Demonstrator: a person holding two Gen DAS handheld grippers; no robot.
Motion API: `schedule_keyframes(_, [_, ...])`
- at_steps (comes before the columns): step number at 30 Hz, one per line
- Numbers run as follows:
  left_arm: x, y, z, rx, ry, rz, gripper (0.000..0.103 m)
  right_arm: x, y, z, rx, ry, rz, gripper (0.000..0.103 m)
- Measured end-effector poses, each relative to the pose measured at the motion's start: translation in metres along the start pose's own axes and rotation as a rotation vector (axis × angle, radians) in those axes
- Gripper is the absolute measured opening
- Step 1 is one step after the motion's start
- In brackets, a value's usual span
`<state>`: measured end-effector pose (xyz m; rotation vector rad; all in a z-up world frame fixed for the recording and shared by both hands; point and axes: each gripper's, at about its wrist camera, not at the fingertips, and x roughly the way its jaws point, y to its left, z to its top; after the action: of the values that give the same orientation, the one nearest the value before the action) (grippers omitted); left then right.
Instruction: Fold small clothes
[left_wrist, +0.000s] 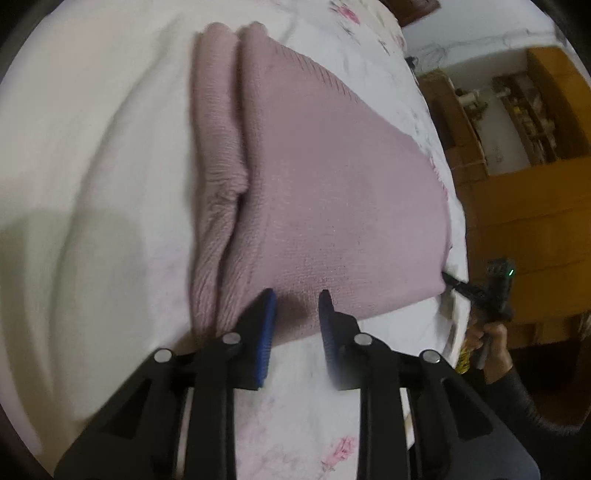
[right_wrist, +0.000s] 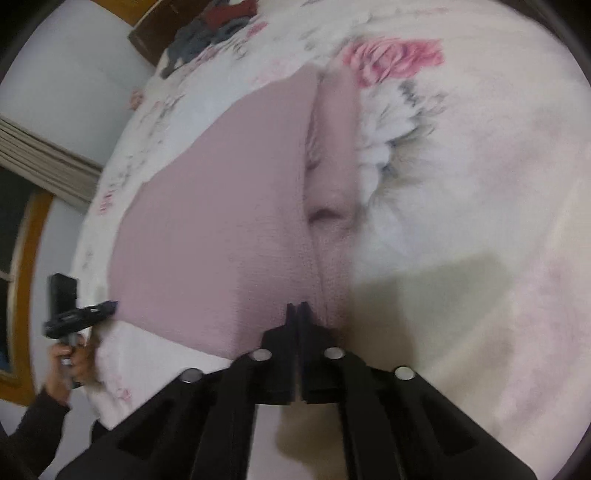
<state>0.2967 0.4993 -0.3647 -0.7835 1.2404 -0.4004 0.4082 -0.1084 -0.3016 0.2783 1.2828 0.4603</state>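
Note:
A pink knit garment (left_wrist: 332, 184) lies folded flat on the bed, with a rolled fold along its left side in the left wrist view. My left gripper (left_wrist: 298, 293) is open, its blue pads (left_wrist: 267, 325) straddling the garment's near edge with no cloth pinched. In the right wrist view the same garment (right_wrist: 221, 221) fills the middle. My right gripper (right_wrist: 297, 306) is shut, its tips resting over the near edge beside the fold; I see no cloth between them. Each gripper shows small in the other's view: the right gripper (left_wrist: 448, 277) and the left gripper (right_wrist: 110, 305), each at a garment corner.
The bed has a white cover with pink flowers (right_wrist: 461, 184). Its edge (left_wrist: 458, 221) drops off beside wooden shelves (left_wrist: 524, 122). A heap of dark clothes (right_wrist: 207, 33) lies at the bed's far end. A person's hand (left_wrist: 491, 339) holds the right gripper's handle.

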Motion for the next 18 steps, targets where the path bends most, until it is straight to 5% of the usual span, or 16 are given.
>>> schedule_keyframes(2, [-0.023, -0.007, 0.005, 0.020, -0.042, -0.003, 0.064, -0.015, 0.033, -0.002, -0.102, -0.043, -0.061, 0.033])
schedule_keyframes(4, [-0.047, -0.010, 0.014, 0.018, -0.083, 0.002, 0.073, -0.023, 0.092, -0.015, -0.327, -0.077, -0.156, 0.042])
schedule_keyframes(8, [-0.071, 0.011, 0.043, -0.083, -0.113, -0.013, 0.078, 0.009, 0.201, -0.067, -0.734, -0.076, -0.276, 0.051])
schedule_keyframes(11, [-0.049, 0.019, 0.068, -0.194, -0.076, -0.071, 0.078, 0.063, 0.275, -0.114, -1.005, -0.117, -0.346, 0.058])
schedule_keyframes(18, [-0.002, 0.013, 0.096, -0.232, -0.005, -0.069, 0.078, 0.142, 0.348, -0.154, -1.322, -0.258, -0.518, 0.058])
